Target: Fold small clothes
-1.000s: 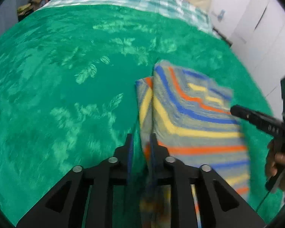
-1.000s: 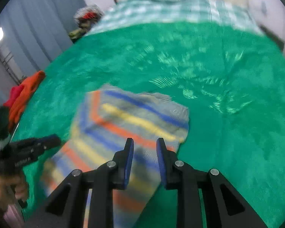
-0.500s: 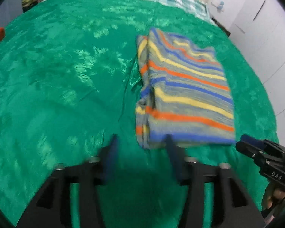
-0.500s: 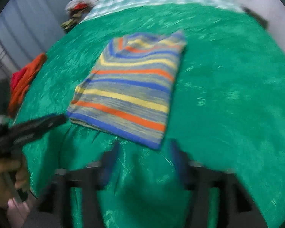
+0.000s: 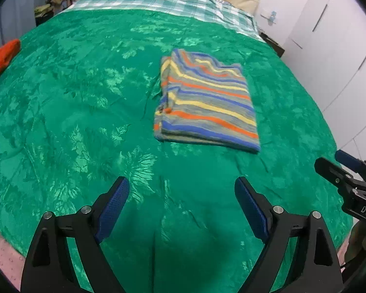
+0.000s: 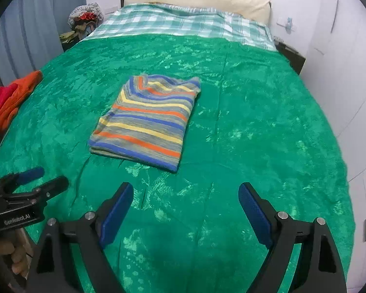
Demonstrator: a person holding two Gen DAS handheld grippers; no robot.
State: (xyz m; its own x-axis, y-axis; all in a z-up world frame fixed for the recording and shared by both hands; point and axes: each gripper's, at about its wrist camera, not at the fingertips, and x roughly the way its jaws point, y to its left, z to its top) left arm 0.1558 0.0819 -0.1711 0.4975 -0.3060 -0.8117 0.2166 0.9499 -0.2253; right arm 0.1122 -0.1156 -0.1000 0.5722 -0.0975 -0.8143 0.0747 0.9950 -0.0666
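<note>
Sweater (image 6: 146, 122) lay folded on the green blanket (image 6: 256, 122), at 11 o'clock from your right gripper (image 6: 185, 200). Your left gripper (image 5: 180, 197) and the right one stood wide apart, empty. It looked soft and light; you could pinch its near corners.

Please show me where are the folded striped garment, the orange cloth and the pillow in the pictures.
striped garment (image 6: 146, 119), right wrist view, middle of its folded top face.
orange cloth (image 6: 14, 97), right wrist view, middle of the orange part, at the bed's left edge.
pillow (image 6: 197, 0), right wrist view, middle of its cream front.
</note>
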